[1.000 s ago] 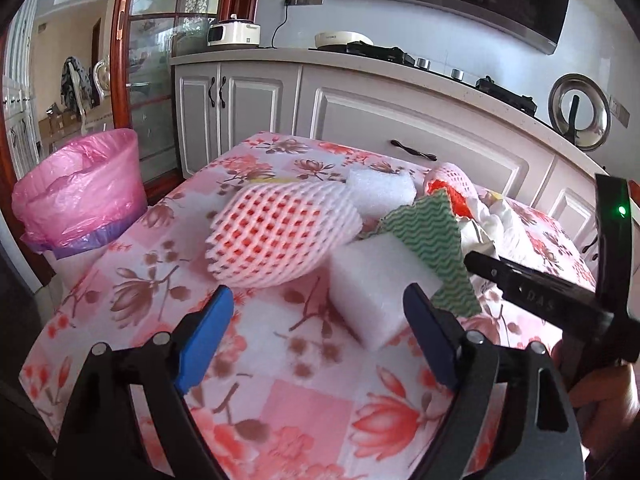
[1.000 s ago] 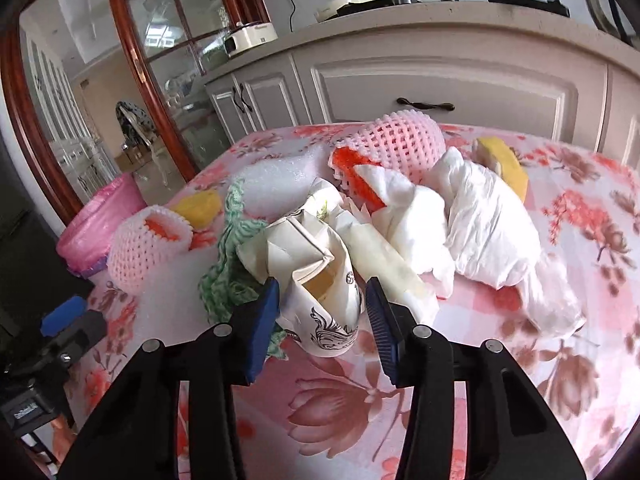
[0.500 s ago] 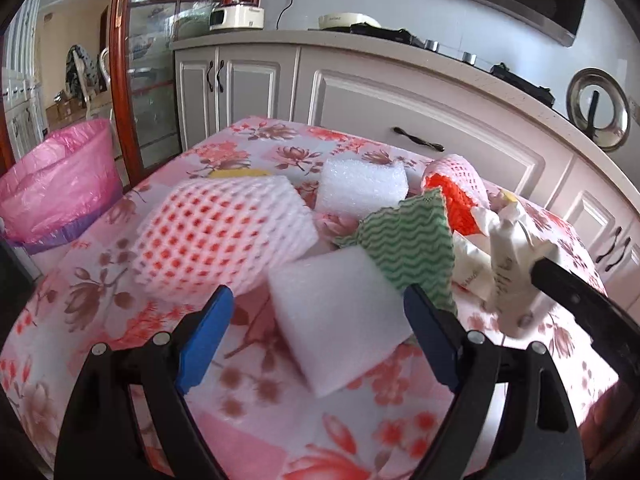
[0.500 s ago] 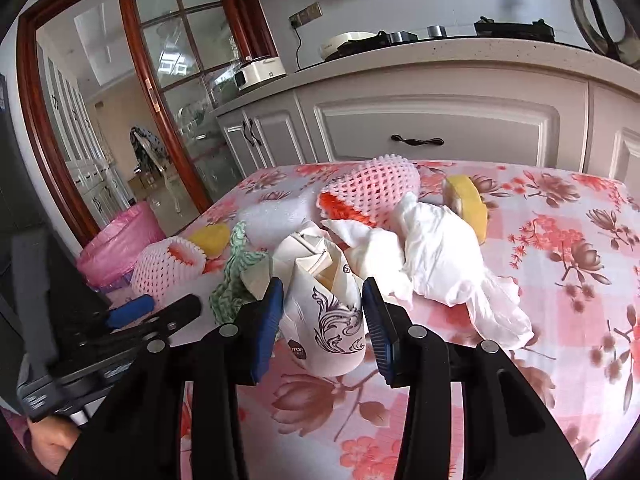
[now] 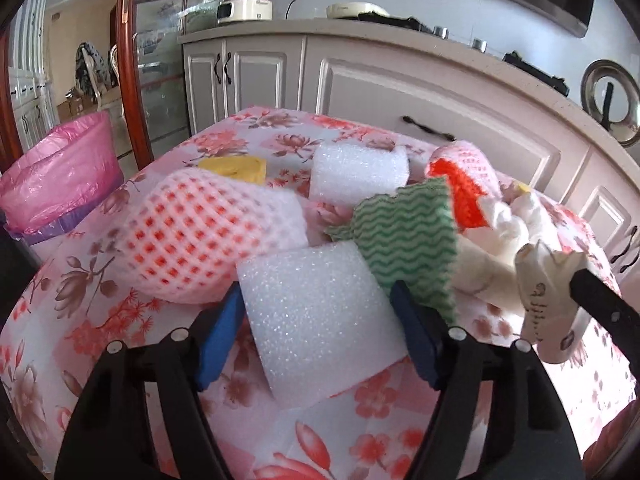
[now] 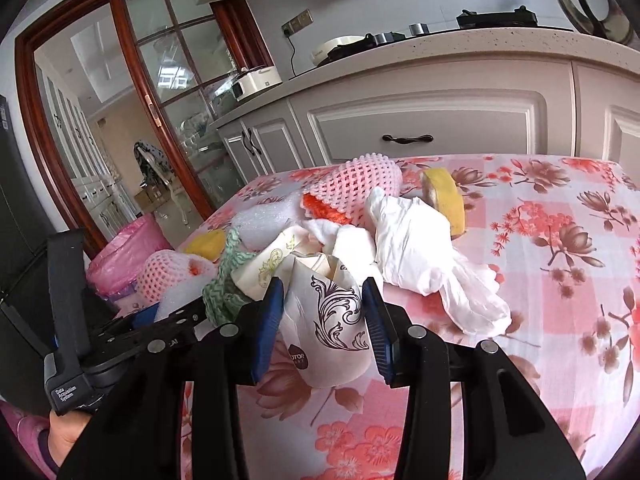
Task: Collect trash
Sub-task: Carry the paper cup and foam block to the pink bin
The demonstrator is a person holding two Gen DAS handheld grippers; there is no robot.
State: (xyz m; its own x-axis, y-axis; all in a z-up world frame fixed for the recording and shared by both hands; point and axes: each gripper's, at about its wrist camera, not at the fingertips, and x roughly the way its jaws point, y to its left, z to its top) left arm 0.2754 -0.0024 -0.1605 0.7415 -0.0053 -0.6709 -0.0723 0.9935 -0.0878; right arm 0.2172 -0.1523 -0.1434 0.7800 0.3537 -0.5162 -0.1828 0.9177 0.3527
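Note:
My left gripper [image 5: 316,316] has its blue pads against both sides of a white foam block [image 5: 320,320] lying on the flowered table. A pink-and-red foam fruit net [image 5: 212,236] lies just left of it, a green wavy cloth [image 5: 412,240] just right. My right gripper [image 6: 324,312] is shut on a crumpled white paper cup [image 6: 332,328] with black scrollwork, held above the tablecloth; the cup also shows in the left wrist view [image 5: 548,300]. Crumpled white tissue [image 6: 420,248] lies beyond it.
A bin with a pink bag [image 5: 60,176] stands on the floor left of the table. A second foam block [image 5: 356,176], a second fruit net [image 6: 360,184] and yellow sponges [image 6: 444,200] lie on the table. White cabinets [image 5: 400,92] stand behind.
My left gripper moved forward and closed its pads onto the foam block. My right gripper lifted the paper cup up and back from the trash pile.

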